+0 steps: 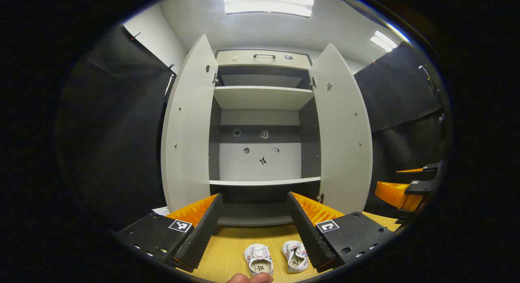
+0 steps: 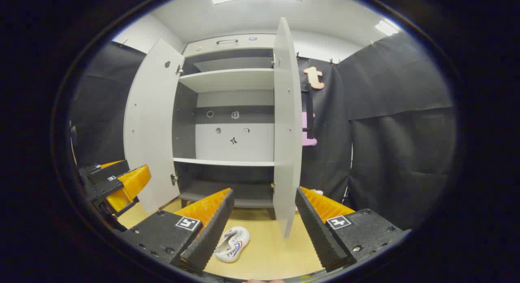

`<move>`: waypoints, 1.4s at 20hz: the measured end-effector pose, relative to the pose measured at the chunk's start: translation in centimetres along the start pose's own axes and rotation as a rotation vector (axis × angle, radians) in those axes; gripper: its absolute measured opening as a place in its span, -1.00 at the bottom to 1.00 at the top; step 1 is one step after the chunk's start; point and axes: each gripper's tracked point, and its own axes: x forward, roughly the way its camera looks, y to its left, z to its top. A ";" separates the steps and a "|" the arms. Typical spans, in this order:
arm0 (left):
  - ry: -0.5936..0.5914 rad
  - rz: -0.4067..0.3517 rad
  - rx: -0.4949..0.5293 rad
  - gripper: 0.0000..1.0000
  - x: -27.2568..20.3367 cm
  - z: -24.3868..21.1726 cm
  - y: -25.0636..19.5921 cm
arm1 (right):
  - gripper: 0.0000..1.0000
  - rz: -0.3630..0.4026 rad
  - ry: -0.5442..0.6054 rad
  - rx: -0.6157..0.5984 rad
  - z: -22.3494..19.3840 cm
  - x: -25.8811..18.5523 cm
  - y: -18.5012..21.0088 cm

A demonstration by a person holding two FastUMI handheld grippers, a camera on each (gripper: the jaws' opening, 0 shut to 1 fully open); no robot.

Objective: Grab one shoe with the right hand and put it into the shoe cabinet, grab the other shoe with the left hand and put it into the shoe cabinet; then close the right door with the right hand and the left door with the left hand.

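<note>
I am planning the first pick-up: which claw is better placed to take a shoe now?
Probably the left claw: open, both shoes lie on the floor just ahead between its fingers. The right claw, also open, sees one shoe off toward its left finger.

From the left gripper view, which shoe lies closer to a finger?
The right-hand shoe, almost against the left gripper's right finger; the other shoe lies mid-gap.

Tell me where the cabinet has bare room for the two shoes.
The shoe cabinet stands with both doors open. Free: the middle shelf, bare between the side walls; the upper shelf; the bottom board behind the open doors. Crowded: the wood floor in front, where both shoes lie between the left gripper fingers.
</note>
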 end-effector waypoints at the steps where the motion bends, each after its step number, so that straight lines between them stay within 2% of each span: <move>1: 0.003 -0.001 -0.001 0.90 -0.1 -0.1 0.0 | 0.96 -0.002 -0.002 0.003 0.1 -0.2 -0.1; 7: -0.007 0.012 0.003 0.90 -0.2 0.3 0.6 | 0.96 -0.007 -0.001 0.014 0.0 -0.3 -0.2; 8: -0.005 0.013 0.005 0.90 -0.2 0.3 0.6 | 0.86 -0.004 0.000 0.017 0.1 -0.3 -0.2; 9: -0.003 0.012 0.008 0.90 -0.3 0.3 0.6 | 0.96 -0.002 0.000 0.016 0.0 -0.2 -0.2; 12: 0.000 0.012 0.011 0.90 -0.1 0.1 0.6 | 0.96 0.000 0.001 0.006 -0.2 0.0 0.0; 13: 0.005 0.010 0.011 0.90 -0.1 0.0 0.6 | 0.86 0.006 0.002 0.006 -0.2 0.1 0.2; 14: 0.006 0.009 0.012 0.90 -0.1 -0.1 0.6 | 0.86 0.011 0.001 0.007 -0.2 0.1 0.4; 15: 0.005 0.011 0.017 0.90 0.0 -0.1 0.6 | 0.96 0.014 0.001 0.005 -0.3 0.2 0.5; 20: 0.003 0.018 0.027 0.90 0.2 -0.1 0.9 | 0.96 0.029 0.007 -0.002 -0.7 0.7 1.3; 24: 0.000 0.031 0.023 0.89 0.2 0.0 1.7 | 0.96 0.059 0.039 0.001 -2.0 1.0 2.7; 25: 0.001 0.034 0.022 0.90 0.1 0.0 1.9 | 0.87 0.071 0.055 0.002 -2.6 1.2 3.3; 26: 0.003 0.038 0.022 0.90 0.0 -0.1 2.1 | 0.96 0.082 0.071 0.003 -3.4 1.3 3.9; 27: 0.005 0.043 0.023 0.90 0.0 -0.2 2.4 | 0.87 0.095 0.091 0.004 -4.3 1.6 4.5; 28: 0.008 0.046 0.023 0.90 -0.1 -0.3 2.6 | 0.96 0.110 0.109 0.007 -5.2 1.9 5.2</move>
